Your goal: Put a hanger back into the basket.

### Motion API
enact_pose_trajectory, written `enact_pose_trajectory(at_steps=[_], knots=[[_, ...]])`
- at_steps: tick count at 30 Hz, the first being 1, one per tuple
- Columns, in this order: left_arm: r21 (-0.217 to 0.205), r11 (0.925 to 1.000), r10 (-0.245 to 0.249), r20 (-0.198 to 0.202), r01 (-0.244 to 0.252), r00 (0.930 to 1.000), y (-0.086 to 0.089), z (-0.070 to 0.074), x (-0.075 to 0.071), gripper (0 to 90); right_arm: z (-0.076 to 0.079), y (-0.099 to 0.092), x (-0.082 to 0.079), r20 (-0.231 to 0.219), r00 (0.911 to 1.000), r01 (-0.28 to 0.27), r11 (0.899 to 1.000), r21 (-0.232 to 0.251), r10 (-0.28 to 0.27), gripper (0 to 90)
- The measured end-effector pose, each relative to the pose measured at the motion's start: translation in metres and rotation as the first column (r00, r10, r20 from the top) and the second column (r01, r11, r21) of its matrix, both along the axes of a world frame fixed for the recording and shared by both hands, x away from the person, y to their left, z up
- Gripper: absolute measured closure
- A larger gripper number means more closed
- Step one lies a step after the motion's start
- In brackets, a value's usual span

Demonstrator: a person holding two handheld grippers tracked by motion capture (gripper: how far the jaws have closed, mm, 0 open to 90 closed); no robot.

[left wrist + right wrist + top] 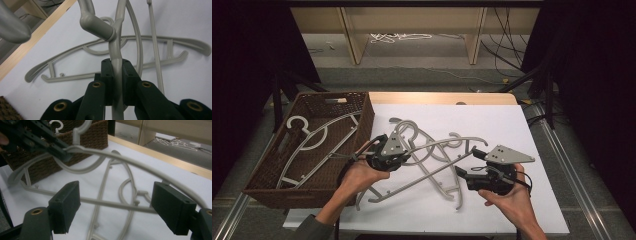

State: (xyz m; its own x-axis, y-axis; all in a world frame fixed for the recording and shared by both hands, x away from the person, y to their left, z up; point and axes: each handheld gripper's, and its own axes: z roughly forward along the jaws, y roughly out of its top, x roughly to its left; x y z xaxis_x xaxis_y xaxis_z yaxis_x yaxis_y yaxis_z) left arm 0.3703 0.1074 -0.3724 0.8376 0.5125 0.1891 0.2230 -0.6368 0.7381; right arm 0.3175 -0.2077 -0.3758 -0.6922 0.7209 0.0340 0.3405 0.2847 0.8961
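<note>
Gripping one grey hanger (117, 62) by its neck, the left hand-held gripper (384, 159) needed a slow untangling lift toward the basket (267, 165) beside it, while the right hand-held gripper (477, 177) waited open near the pile.

Readable text: none in any of the views.
Hangers (432, 150): plain grey plastic, no brand or size mark to be made out.
Basket (272, 170): brown weave, no label or tag.
Gripper plates (508, 154): bare grey, no numbers or lettering.
Table sheet (492, 125): blank white, no print.
</note>
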Motion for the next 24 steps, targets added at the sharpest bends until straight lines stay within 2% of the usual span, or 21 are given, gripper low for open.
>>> enact_pose_trajectory(at_steps=[1,5,7,11,13,14,15,17,19,21,22,24], knots=[[-0.012,0.9999,0.001,-0.006,-0.001,1.0000,0.002,0.001,0.001,82.0,-0.002,-0.001,0.000,-0.007,1.0000,0.003,1.000,-0.007,-0.003,24.0],[-0.061,0.9979,0.018,-0.024,-0.019,0.9996,0.007,0.002,0.003,82.0,-0.015,-0.002,-0.001,-0.023,0.9997,0.012,1.000,0.012,-0.012,23.8],[-0.096,0.9949,0.028,-0.042,-0.032,0.9987,0.009,0.006,0.001,82.0,-0.023,-0.001,-0.004,-0.044,0.9990,0.001,1.000,0.029,0.001,23.5],[-0.105,0.9937,0.033,-0.056,-0.038,0.9979,0.011,0.013,0.000,82.0,-0.030,-0.001,-0.006,-0.055,0.9984,-0.006,1.000,0.019,0.007,23.4],[-0.108,0.9933,0.035,-0.062,-0.042,0.9974,0.012,0.021,-0.001,82.0,-0.034,0.000,-0.007,-0.063,0.9980,-0.003,1.000,0.030,0.005,22.9],[-0.098,0.9945,0.032,-0.056,-0.038,0.9979,0.012,0.025,-0.001,82.0,-0.034,-0.001,-0.008,-0.069,0.9976,-0.004,1.000,0.013,0.005,22.9],[-0.095,0.9949,0.028,-0.047,-0.033,0.9985,0.013,0.030,-0.001,82.0,-0.036,0.000,-0.008,-0.068,0.9976,-0.010,1.000,0.028,0.011,22.7],[-0.116,0.9926,0.028,-0.053,-0.034,0.9982,0.015,0.040,-0.001,82.0,-0.037,0.000,-0.009,-0.065,0.9978,-0.009,1.000,0.014,0.010,21.6],[-0.126,0.9913,0.033,-0.041,-0.038,0.9986,0.017,0.049,-0.001,82.0,-0.038,0.000,-0.010,-0.062,0.9980,-0.005,1.000,0.007,0.006,21.2],[-0.133,0.9901,0.039,-0.045,-0.045,0.9982,0.020,0.057,0.000,82.0,-0.038,0.000,-0.010,-0.068,0.9976,-0.011,1.000,0.008,0.011,20.8],[-0.132,0.9901,0.042,-0.044,-0.048,0.9981,0.022,0.061,0.001,82.0,-0.039,0.001,-0.010,-0.075,0.9972,-0.009,1.000,0.027,0.011,20.7],[-0.136,0.9887,0.059,-0.035,-0.063,0.9977,0.029,0.068,0.002,82.0,-0.040,0.000,-0.009,-0.058,0.9983,-0.011,1.000,0.024,0.012,20.5]])
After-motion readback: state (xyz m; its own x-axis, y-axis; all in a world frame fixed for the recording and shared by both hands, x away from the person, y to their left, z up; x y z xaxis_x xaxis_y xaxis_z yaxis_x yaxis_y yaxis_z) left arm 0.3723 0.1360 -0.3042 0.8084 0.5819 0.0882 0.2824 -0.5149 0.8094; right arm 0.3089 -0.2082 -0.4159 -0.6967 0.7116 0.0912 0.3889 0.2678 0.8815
